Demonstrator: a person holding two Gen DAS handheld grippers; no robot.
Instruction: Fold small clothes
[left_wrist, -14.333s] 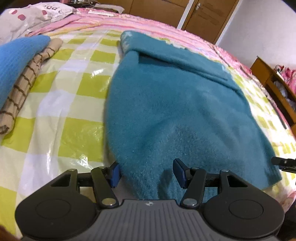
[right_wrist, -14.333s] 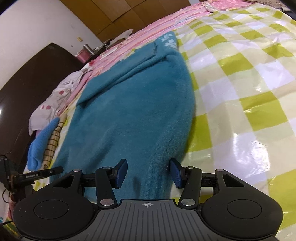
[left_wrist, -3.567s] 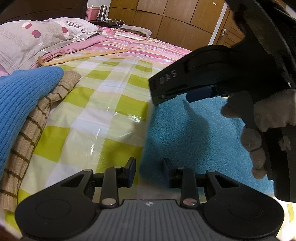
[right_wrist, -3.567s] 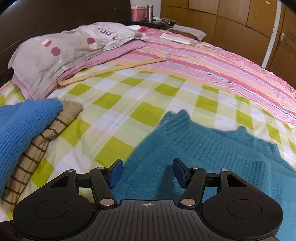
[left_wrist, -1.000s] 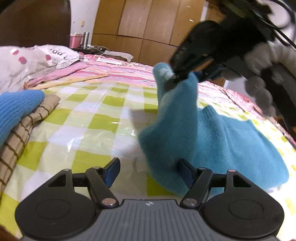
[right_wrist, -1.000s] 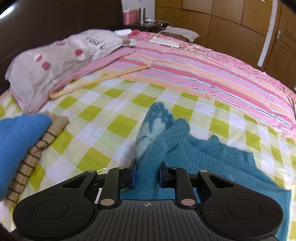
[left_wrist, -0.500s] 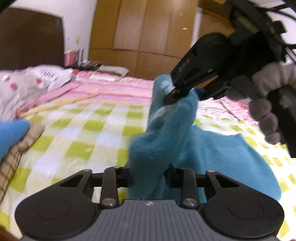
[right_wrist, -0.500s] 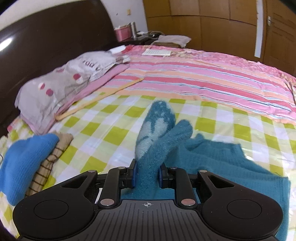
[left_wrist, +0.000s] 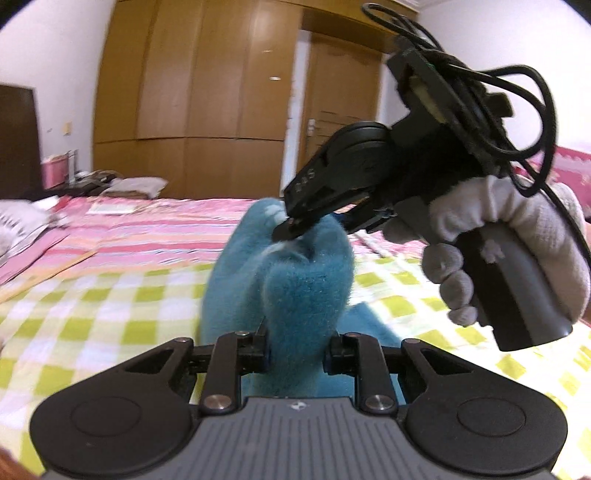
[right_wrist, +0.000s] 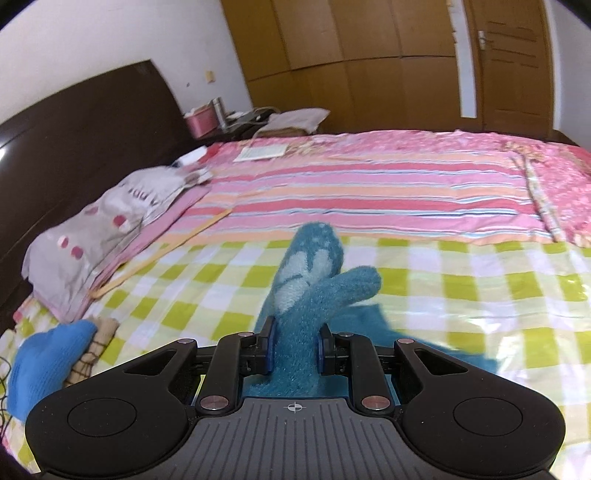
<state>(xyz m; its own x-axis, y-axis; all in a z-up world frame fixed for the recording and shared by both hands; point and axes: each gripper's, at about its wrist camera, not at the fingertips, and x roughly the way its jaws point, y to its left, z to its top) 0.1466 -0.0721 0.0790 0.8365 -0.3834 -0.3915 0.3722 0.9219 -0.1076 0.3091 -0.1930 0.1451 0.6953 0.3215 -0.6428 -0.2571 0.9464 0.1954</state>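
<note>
Left wrist view showing left gripper just closing onto teal sweater, right gripper clamping its far end; hanging lengthwise between both above bed.

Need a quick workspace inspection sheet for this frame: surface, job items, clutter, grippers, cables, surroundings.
Surface: bed with a green-checked plastic sheet over a pink striped cover.
Job's things: teal sweater, partly lifted off the sheet, held at two points.
Clutter: folded blue and tan clothes at the sheet's left edge; grey pillow; wooden stick; paper.
Grippers: left hand-held gripper has just been closing and is shut on the sweater; right hand-held gripper shut on it too, held by a gloved hand.
Cables: black cable looped over the right gripper.
Surroundings: dark headboard, wooden wardrobe, door.
</note>
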